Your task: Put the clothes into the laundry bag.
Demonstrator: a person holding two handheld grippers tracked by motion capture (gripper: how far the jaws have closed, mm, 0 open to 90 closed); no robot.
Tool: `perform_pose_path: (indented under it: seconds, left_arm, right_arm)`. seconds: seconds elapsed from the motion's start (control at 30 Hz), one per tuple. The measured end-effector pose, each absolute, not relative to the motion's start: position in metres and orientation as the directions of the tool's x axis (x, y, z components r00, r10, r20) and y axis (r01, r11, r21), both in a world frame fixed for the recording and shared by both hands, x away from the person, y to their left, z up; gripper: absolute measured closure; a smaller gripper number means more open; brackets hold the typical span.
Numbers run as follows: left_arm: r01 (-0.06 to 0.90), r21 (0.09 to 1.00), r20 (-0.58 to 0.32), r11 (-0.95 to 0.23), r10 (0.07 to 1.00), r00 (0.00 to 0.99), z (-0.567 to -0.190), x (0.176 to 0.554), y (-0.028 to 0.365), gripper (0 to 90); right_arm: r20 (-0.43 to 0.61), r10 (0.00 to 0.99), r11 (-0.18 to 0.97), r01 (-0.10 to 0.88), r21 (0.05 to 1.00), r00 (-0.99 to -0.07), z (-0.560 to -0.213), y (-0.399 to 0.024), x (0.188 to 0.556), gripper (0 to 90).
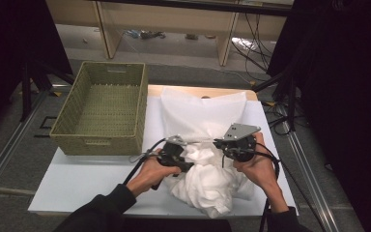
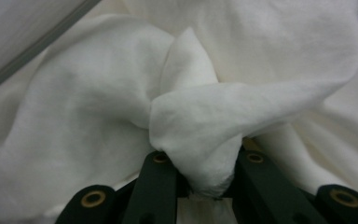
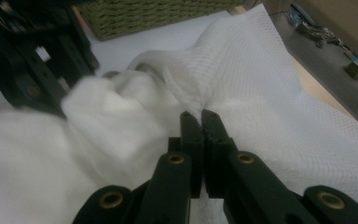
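White cloth [image 1: 204, 181] lies bunched directly between the two grippers, at the near end of a white mesh laundry bag [image 1: 204, 116] that stretches away beyond their tips. Both sit on a white board [image 1: 77, 181] set on the table.

Left gripper [image 1: 187, 166]: held in the person's left hand [image 1: 157, 169], pointing toward the right gripper. In the left gripper view its jaws are clamped on a thick fold of the cloth [image 2: 205, 135], which bulges out ahead of the tips and is pinched between the pads. More cloth spreads on every side of the jaws.

Right gripper [image 1: 222, 145]: held in the right hand [image 1: 256, 166], with the grey three-cornered plate on top. In the right gripper view [image 3: 200, 116] the jaws stand pressed together, tips nipping the edge of the mesh bag [image 3: 270, 88] at a puckered seam. The bag's netting spreads to the right of and beyond these jaws; the blurred cloth [image 3: 98, 121] lies to their left, with the left gripper's black frame [image 3: 32, 65] farther off on that side.

Woven green-tan basket [image 1: 104, 108]: stands beyond and to the left of the left gripper, apart from the bag, on the board's far left corner.
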State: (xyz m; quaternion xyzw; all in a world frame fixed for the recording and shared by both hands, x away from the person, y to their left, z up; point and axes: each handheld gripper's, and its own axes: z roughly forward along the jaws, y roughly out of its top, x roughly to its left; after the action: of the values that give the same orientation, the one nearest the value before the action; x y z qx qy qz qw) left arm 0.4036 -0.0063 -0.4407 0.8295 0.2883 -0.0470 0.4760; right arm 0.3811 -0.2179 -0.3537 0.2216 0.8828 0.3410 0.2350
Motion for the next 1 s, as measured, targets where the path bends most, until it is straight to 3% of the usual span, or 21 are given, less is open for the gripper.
perform_pose_path:
  seconds: [0.17,0.27,0.3,0.47,0.63,0.8,1.0]
  left_arm:
    - [0.575,0.740,-0.285,-0.349,0.612,0.738,-0.450,0.444,-0.020,83.5]
    - [0.646,0.716,-0.361,-0.265,0.651,0.667,-0.459,0.462,-0.010,81.5]
    - [0.646,0.705,-0.372,-0.295,0.622,0.690,-0.455,0.460,-0.008,79.1]
    - [0.623,0.700,-0.353,-0.350,0.588,0.728,-0.426,0.437,0.008,42.7]
    - [0.582,0.724,-0.339,-0.370,0.544,0.767,-0.398,0.405,0.039,21.5]
    - [0.566,0.709,-0.350,-0.421,0.486,0.801,-0.407,0.370,0.051,15.5]
    - [0.497,0.729,-0.347,-0.471,0.371,0.861,-0.437,0.363,0.011,15.6]
  right_arm:
    - [-0.263,0.523,0.671,0.202,0.713,-0.811,-0.347,-0.217,0.376,90.0]
    - [-0.268,0.519,0.675,0.196,0.711,-0.812,-0.344,-0.220,0.373,90.0]
    - [-0.262,0.523,0.675,0.206,0.709,-0.811,-0.344,-0.221,0.373,90.0]
    - [-0.249,0.547,0.668,0.238,0.706,-0.799,-0.351,-0.226,0.378,90.0]
    - [-0.262,0.543,0.673,0.227,0.704,-0.798,-0.351,-0.224,0.378,90.0]
    - [-0.259,0.550,0.669,0.234,0.705,-0.794,-0.349,-0.224,0.378,90.0]
    - [-0.256,0.549,0.669,0.235,0.705,-0.796,-0.350,-0.222,0.379,89.9]
